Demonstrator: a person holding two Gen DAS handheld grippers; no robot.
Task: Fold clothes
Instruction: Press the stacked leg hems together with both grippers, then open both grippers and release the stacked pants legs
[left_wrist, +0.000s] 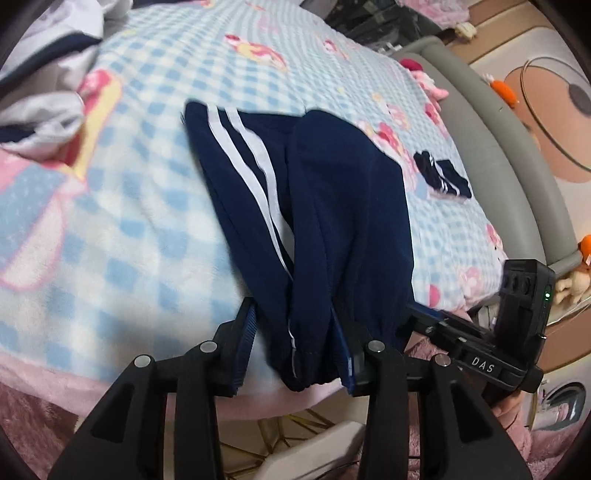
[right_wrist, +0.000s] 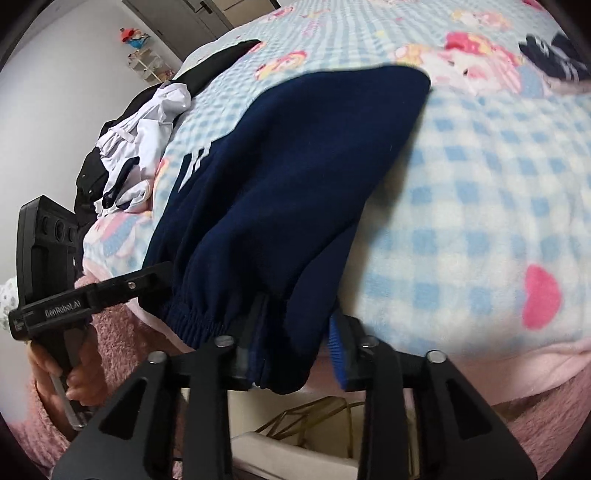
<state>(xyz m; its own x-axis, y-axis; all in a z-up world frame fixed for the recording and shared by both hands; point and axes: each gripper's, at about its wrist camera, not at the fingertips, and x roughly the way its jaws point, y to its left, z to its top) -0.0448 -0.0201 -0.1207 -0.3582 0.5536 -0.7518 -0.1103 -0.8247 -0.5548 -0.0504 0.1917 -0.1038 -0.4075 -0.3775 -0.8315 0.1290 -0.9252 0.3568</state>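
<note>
Open blue-checked fleece blanket (left_wrist: 140, 206) lies left of the navy striped trousers (left_wrist: 332, 206); a crumpled white-and-navy clothes pile (left_wrist: 40, 122), probably loose, blocks the far-left corner.

Left gripper (left_wrist: 295, 347): black linkage arms, silver round pivot pins, ribbed blue pads (left_wrist: 248, 334). Right gripper (right_wrist: 295, 347): same build. Its body, seen beside the left one, reads "DAS", green light lit. Bare fingers (right_wrist: 79, 380), fuzzy pink sleeve (right_wrist: 118, 343).

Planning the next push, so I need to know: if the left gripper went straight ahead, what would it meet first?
The left gripper already has the navy track pants between its fingers, so it would run into that fabric at once, with the checked blanket beneath.
</note>
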